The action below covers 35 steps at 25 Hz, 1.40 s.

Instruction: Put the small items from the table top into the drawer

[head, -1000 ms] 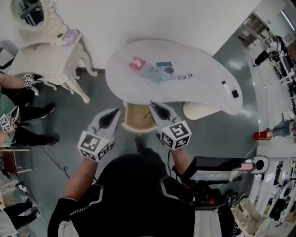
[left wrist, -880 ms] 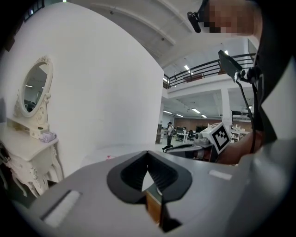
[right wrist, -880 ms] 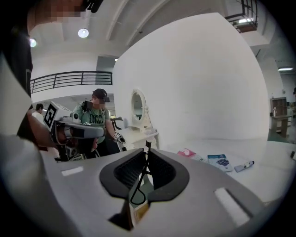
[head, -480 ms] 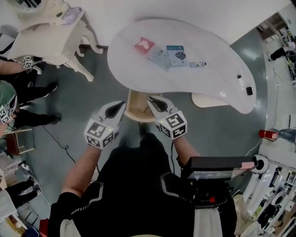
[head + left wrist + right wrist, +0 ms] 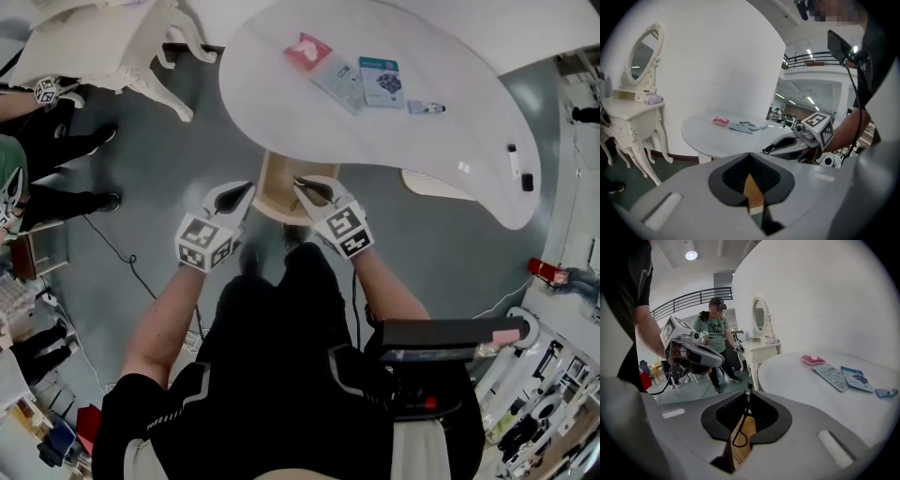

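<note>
Several small items lie on the white curved table (image 5: 281,122): a red packet (image 5: 307,52), a grey-blue packet (image 5: 339,82), a teal packet (image 5: 380,80) and a small tube (image 5: 425,107). Two small black items (image 5: 513,150) sit near its right end. Under the near edge a wooden drawer (image 5: 281,187) stands pulled out. My right gripper (image 5: 302,186) is at the drawer's right front, shut on a thin black loop (image 5: 739,434). My left gripper (image 5: 239,192) hovers at the drawer's left front, jaws together, holding nothing. The right gripper (image 5: 787,143) shows in the left gripper view.
A white dressing table (image 5: 103,37) with an oval mirror (image 5: 640,56) stands to the left. A person in a green top (image 5: 715,331) holding grippers stands beside it. A white ribbed object (image 5: 431,183) sits under the table. A cable (image 5: 131,272) runs across the grey floor.
The head view has shifted, so the table now sits higher in the frame. Both grippers stay at the drawer's front, close together. The items on the table have not moved.
</note>
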Each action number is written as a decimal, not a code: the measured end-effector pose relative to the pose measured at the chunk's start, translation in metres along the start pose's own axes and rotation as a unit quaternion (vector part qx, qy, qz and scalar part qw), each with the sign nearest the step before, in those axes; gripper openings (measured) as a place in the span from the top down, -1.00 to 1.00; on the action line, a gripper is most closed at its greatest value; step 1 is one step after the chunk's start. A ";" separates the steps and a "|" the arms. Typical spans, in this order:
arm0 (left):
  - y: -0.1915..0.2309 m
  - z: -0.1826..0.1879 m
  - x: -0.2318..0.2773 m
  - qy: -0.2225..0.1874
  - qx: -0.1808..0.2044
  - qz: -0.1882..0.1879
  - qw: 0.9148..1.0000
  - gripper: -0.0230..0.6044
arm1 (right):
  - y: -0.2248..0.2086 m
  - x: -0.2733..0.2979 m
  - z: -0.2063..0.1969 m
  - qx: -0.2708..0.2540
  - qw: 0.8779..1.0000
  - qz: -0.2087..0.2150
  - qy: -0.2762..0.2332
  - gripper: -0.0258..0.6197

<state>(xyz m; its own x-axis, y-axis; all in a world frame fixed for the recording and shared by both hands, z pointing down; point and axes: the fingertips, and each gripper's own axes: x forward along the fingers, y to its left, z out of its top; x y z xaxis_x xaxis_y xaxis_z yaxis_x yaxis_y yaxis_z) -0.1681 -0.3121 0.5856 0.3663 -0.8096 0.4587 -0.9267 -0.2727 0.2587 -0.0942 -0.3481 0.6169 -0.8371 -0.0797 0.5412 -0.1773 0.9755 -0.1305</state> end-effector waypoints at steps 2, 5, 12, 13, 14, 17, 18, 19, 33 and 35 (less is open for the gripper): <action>0.002 -0.008 0.006 0.005 -0.005 -0.001 1.000 0.93 | 0.001 0.010 -0.011 -0.011 1.000 0.011 0.015 0.80; 0.006 -0.018 0.017 0.012 -0.011 0.003 1.000 0.93 | 0.002 0.025 -0.026 -0.028 0.999 0.023 0.036 0.80; 0.016 -0.042 0.031 0.044 -0.023 0.009 0.999 0.93 | 0.003 0.055 -0.062 -0.061 0.992 0.061 0.094 0.80; 0.019 -0.046 0.033 0.050 -0.024 0.012 0.998 0.93 | 0.003 0.059 -0.067 -0.064 0.990 0.066 0.102 0.80; 0.022 -0.050 0.035 0.055 -0.026 0.015 0.998 0.93 | 0.003 0.063 -0.072 -0.069 0.989 0.072 0.109 0.80; 0.029 -0.060 0.038 0.063 -0.036 0.024 0.997 0.93 | 0.003 0.071 -0.083 -0.083 0.985 0.087 0.127 0.80; 0.031 -0.062 0.040 0.063 -0.038 0.026 0.997 0.93 | 0.002 0.074 -0.087 -0.087 0.983 0.091 0.132 0.80; 0.032 -0.064 0.042 0.063 -0.039 0.027 0.997 0.93 | 0.001 0.077 -0.091 -0.090 0.982 0.095 0.138 0.80; 0.048 -0.087 0.072 0.077 -0.051 0.029 0.995 0.93 | -0.008 0.125 -0.145 -0.120 0.951 0.162 0.236 0.80; 0.048 -0.088 0.074 0.080 -0.051 0.028 0.995 0.93 | -0.010 0.131 -0.155 -0.130 0.946 0.167 0.247 0.80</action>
<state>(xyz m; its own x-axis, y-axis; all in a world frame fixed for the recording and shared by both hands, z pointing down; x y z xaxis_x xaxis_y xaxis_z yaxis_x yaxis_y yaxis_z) -0.1785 -0.3390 0.7071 0.3314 -0.7269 0.6015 -0.9352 -0.1690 0.3111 -0.1225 -0.3367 0.8177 -0.4690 0.2850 0.8359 0.2407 0.9519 -0.1895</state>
